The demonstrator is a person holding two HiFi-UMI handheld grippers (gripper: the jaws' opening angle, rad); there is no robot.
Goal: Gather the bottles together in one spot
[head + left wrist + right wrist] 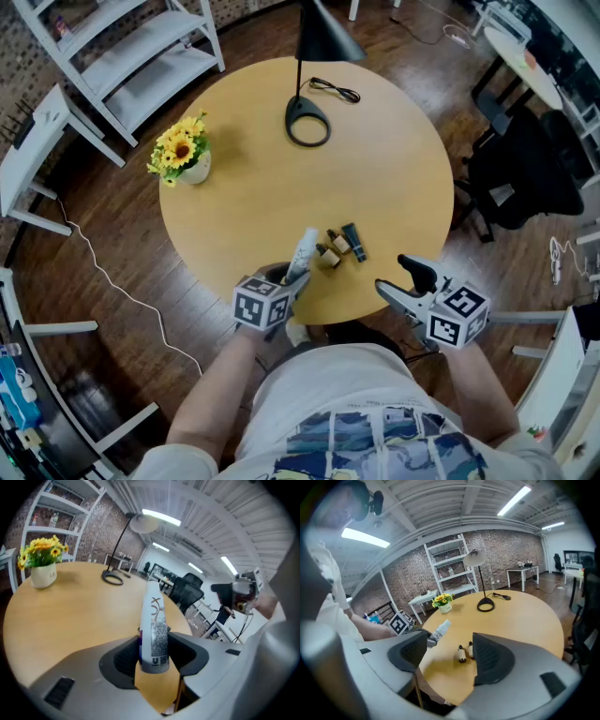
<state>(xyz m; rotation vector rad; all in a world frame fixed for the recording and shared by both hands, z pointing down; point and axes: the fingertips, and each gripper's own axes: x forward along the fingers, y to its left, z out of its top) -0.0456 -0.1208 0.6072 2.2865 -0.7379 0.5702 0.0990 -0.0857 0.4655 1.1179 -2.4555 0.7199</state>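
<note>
A tall white spray bottle (pixel 302 253) (pixel 153 629) stands up between the jaws of my left gripper (pixel 284 278) (pixel 153 654), which is shut on its lower end above the near edge of the round wooden table (pixel 281 187). Just right of it lie two small brown bottles (pixel 329 255) (pixel 462 654) and a dark slim bottle (pixel 353 241), close together. My right gripper (pixel 405 281) (pixel 450 649) hovers off the table's near right edge, open and holding nothing, and looks toward the small bottles. The white bottle (pixel 439 630) also shows in the right gripper view.
A black desk lamp (pixel 307 122) with its cable stands at the table's far side, and a white pot of yellow flowers (pixel 183 155) at the far left. A white shelf (pixel 141 56) and a black office chair (pixel 525 178) stand around the table.
</note>
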